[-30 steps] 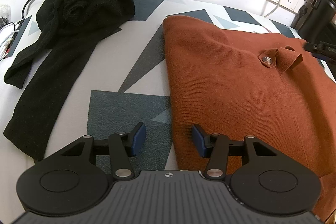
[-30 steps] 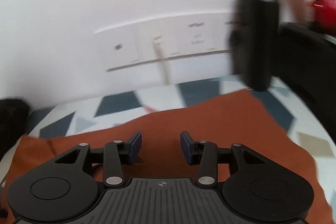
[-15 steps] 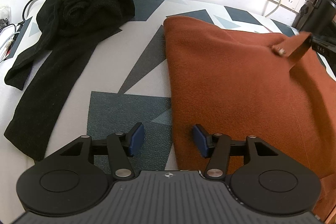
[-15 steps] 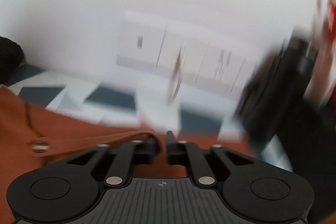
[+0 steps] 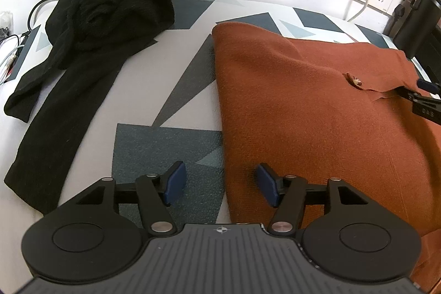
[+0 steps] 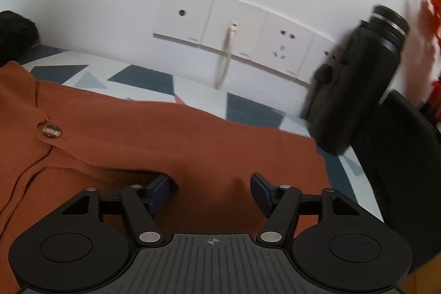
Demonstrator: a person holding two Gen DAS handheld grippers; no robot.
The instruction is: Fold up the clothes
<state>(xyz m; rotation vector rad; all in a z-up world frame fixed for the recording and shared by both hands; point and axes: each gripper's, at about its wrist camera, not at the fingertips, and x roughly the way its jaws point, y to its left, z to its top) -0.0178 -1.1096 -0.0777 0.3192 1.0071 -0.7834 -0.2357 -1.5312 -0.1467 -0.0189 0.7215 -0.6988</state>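
Cardigan (image 5: 317, 106), rust-coloured, lies flat on the patterned table (image 5: 154, 79), its button (image 6: 50, 131) facing up. My left gripper (image 5: 219, 185) hangs spread over the cardigan's left edge, holding nothing. My right gripper (image 6: 212, 192) is spread too, its left finger tucked under a cloth fold. Black garment (image 5: 91, 46) lies heaped well apart, far left.

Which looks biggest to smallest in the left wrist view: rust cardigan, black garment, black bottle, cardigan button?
1. rust cardigan, widest spread, though it lies nearer the camera.
2. black garment, clearly smaller in frame.
3. black bottle, cut off at the edge, so its true extent is unsure.
4. cardigan button, smallest.
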